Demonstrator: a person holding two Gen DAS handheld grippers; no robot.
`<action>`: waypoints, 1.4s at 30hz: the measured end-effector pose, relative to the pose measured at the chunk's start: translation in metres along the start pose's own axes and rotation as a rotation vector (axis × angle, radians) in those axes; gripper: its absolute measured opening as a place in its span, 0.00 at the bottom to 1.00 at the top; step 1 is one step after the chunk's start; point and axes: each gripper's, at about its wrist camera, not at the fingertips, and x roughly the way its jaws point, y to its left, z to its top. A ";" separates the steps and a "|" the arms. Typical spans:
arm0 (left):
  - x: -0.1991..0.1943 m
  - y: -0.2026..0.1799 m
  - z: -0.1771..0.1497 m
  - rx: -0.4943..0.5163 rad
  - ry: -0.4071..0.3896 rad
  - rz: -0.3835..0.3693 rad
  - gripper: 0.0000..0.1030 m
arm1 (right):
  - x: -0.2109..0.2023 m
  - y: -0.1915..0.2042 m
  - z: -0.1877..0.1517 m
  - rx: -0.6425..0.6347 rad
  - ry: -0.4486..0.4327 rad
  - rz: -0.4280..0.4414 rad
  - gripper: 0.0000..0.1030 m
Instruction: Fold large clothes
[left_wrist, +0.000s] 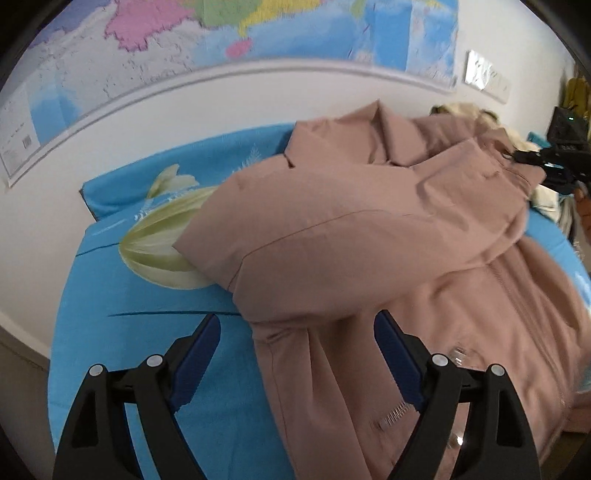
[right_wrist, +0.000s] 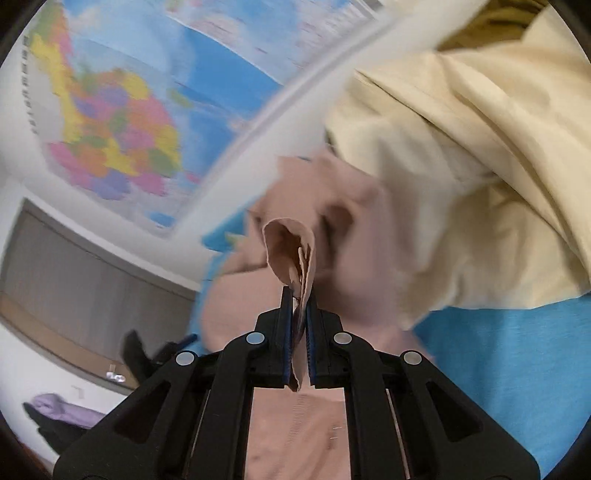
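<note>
Both my feeds are evenly lit and soft, with no hard shadows. The fisheye bends the wall map (left_wrist: 229, 33) and blackens the corners. My right view smears badly; the pink coat (right_wrist: 332, 206) blurs.

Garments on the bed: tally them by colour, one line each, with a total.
Pink: 1, the pink jacket, pinched in the right gripper
Cream: 1, the cream garment, beside the jacket
Total: 2

Both lie on the blue sheet.
</note>
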 end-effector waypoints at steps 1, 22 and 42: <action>0.007 0.000 0.000 0.000 0.013 0.015 0.75 | 0.005 -0.003 -0.001 0.000 0.010 0.006 0.07; -0.029 -0.013 0.013 -0.001 -0.107 -0.060 0.58 | 0.008 -0.014 0.005 -0.189 -0.043 -0.200 0.04; 0.042 -0.039 0.036 0.020 0.044 -0.047 0.55 | 0.062 0.027 -0.033 -0.566 0.049 -0.431 0.29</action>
